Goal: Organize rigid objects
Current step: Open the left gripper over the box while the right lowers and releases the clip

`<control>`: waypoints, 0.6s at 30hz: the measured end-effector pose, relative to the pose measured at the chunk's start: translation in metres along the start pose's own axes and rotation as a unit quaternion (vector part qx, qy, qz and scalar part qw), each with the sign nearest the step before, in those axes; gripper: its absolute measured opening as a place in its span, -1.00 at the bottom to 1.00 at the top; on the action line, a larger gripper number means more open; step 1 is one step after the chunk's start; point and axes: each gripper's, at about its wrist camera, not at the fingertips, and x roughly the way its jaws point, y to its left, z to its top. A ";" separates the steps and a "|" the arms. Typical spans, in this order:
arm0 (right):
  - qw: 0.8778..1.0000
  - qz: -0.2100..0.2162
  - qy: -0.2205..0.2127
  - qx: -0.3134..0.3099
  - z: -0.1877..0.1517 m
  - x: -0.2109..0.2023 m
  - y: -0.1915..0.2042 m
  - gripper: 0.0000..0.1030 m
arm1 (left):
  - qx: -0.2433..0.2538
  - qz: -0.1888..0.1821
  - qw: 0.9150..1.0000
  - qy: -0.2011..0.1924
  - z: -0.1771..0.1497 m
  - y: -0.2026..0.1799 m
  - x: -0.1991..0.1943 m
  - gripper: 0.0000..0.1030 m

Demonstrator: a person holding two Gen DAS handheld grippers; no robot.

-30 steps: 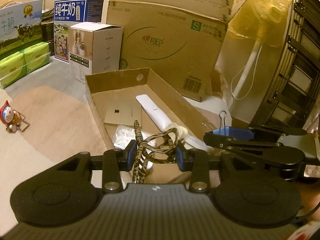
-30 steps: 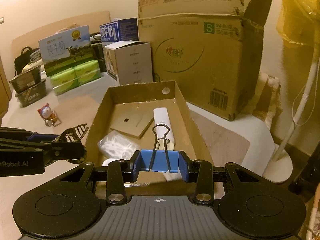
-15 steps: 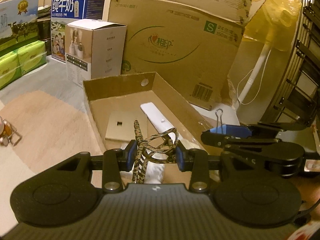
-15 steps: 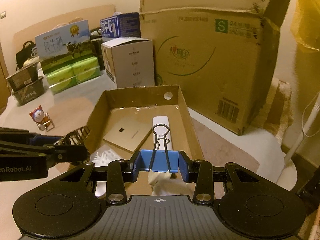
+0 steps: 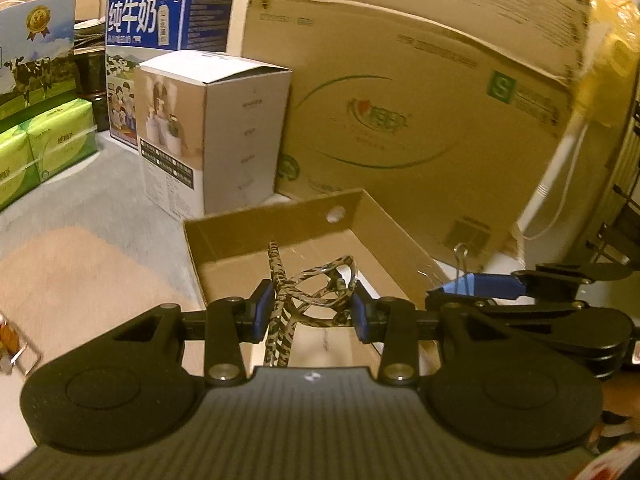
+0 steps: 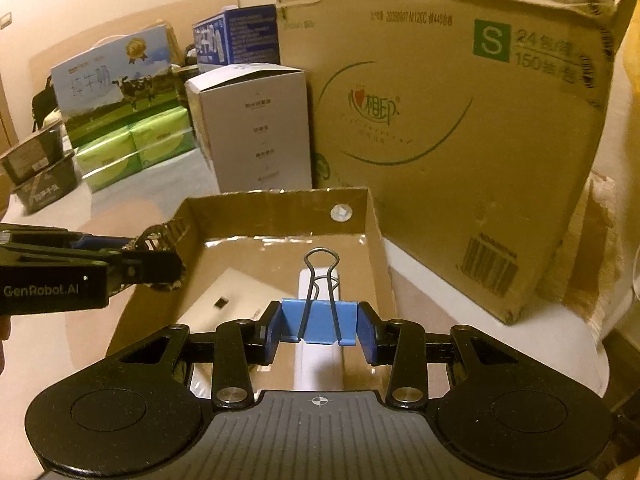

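My left gripper [image 5: 312,310] is shut on a leopard-print hair claw clip [image 5: 316,292] and holds it above the near end of a shallow open cardboard tray [image 5: 280,216]. My right gripper [image 6: 319,330] is shut on a blue binder clip [image 6: 318,320], its wire handles pointing forward, over the same tray [image 6: 276,204]. In the tray lie a white remote [image 6: 320,364] and a tan square card [image 6: 224,300]. The right gripper also shows in the left wrist view [image 5: 480,286]; the left gripper shows in the right wrist view [image 6: 160,260].
A large brown carton [image 6: 460,120] stands right behind the tray. A white product box [image 5: 216,128], a blue milk carton box [image 5: 168,24] and green tissue packs [image 6: 132,152] stand at the back left. A white fan pole [image 5: 560,176] is at the right.
Both grippers have moved forward and lower toward the tray, each still holding its clip. The boxes behind loom larger and the toy figure has slid out at the left.
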 end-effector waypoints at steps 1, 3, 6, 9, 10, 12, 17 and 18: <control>1.000 0.000 -0.001 -0.002 0.003 0.004 -0.001 -0.23 | -0.002 0.001 1.000 0.000 0.002 0.003 0.004 -0.30; 1.000 0.002 -0.003 -0.003 0.009 0.012 -0.004 -0.23 | -0.004 0.002 1.000 0.001 0.007 0.008 0.012 -0.30; 1.000 0.002 -0.003 -0.003 0.016 0.024 -0.006 -0.23 | 0.001 0.006 1.000 0.002 0.011 0.012 0.023 -0.30; 1.000 0.002 0.000 -0.005 0.019 0.034 -0.005 -0.23 | 0.006 0.007 1.000 0.005 0.013 0.014 0.033 -0.30; 1.000 0.001 0.001 -0.005 0.020 0.037 -0.005 -0.23 | 0.007 0.008 1.000 0.005 0.014 0.014 0.035 -0.30; 1.000 0.002 0.002 -0.004 0.021 0.040 -0.004 -0.23 | 0.009 0.010 1.000 0.006 0.015 0.015 0.040 -0.30; 1.000 0.001 0.002 -0.002 0.022 0.044 -0.004 -0.23 | 0.016 0.025 1.000 -0.002 0.018 0.017 0.041 0.13; 1.000 0.002 0.003 -0.001 0.021 0.044 -0.004 -0.23 | 0.012 0.024 1.000 -0.006 0.019 0.020 0.038 0.11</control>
